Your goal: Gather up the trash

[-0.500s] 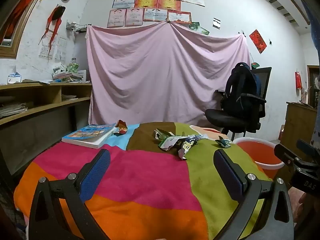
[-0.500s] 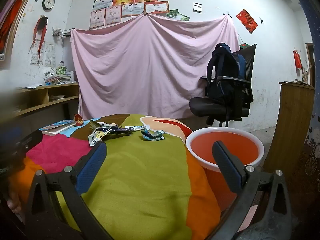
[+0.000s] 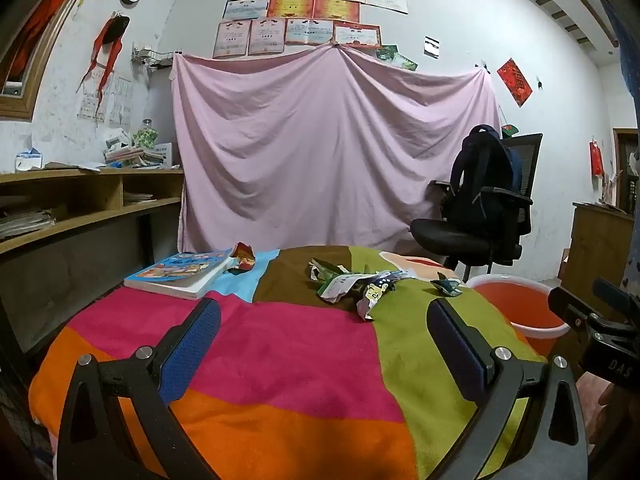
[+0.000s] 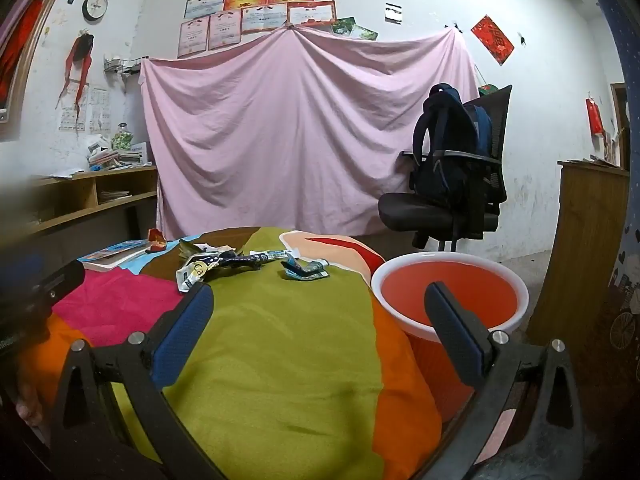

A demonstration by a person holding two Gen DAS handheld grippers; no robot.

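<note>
crinkly wrappers (image 3: pixel 352 286) sit in a heap mid-blanket (image 3: pixel 280 344), strung out left to right, well ahead of both grippers. left gripper (image 3: pixel 324 344) and right gripper (image 4: pixel 320 320) both gape wide, holding nothing. teal scrap (image 4: pixel 304 271) lies dead ahead of the right one, so i'd guess right goes first, bucket (image 4: pixel 520 292) just beside.

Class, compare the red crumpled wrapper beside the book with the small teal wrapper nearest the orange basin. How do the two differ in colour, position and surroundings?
The red wrapper is red and gold; the teal wrapper is blue-green. The red wrapper sits on the light blue patch, touching the book; the teal wrapper lies alone on the green patch, nearest the orange basin. Both are crumpled, on the cloth, and not yet collected.
</note>
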